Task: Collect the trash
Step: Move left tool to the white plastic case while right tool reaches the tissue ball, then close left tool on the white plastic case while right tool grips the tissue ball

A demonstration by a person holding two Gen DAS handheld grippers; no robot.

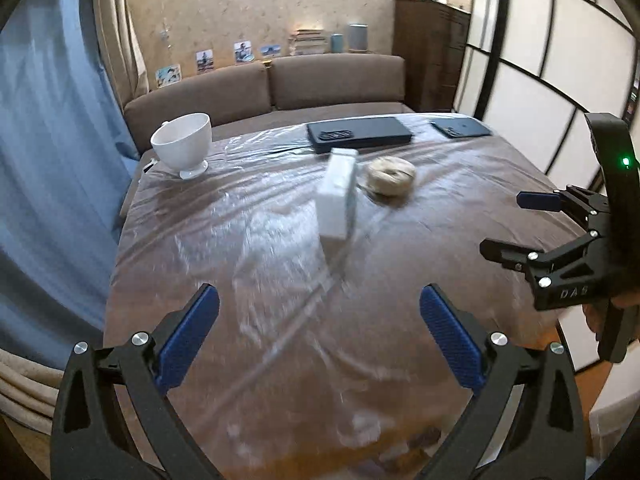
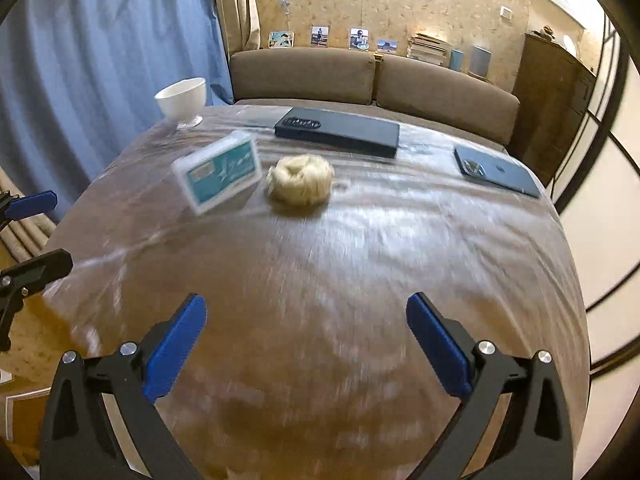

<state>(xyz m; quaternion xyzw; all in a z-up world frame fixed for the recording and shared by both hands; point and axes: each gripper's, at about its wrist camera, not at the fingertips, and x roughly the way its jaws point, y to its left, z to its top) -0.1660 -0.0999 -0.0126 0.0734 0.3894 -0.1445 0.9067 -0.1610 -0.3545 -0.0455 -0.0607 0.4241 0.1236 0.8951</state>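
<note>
A small white box with a teal label (image 1: 338,200) (image 2: 218,172) stands tilted on its edge near the middle of the plastic-covered table (image 1: 224,248) (image 2: 380,264). Just right of it lies a crumpled beige wad (image 1: 391,176) (image 2: 300,180). My left gripper (image 1: 320,300) (image 2: 58,228) is open over the table's near side, with nothing between its blue pads. My right gripper (image 2: 307,304) (image 1: 506,224) is open too and empty, hovering to the right of the left one. Both grippers are well short of the box and the wad. The picture is blurred.
A white footed cup (image 1: 184,144) (image 2: 182,98) stands at the table's far left. A long black case (image 1: 360,134) (image 2: 338,130) and a dark flat device (image 1: 464,126) (image 2: 496,174) lie along the far edge. Behind are a brown sofa (image 1: 280,84), blue curtains at the left and sliding panels at the right.
</note>
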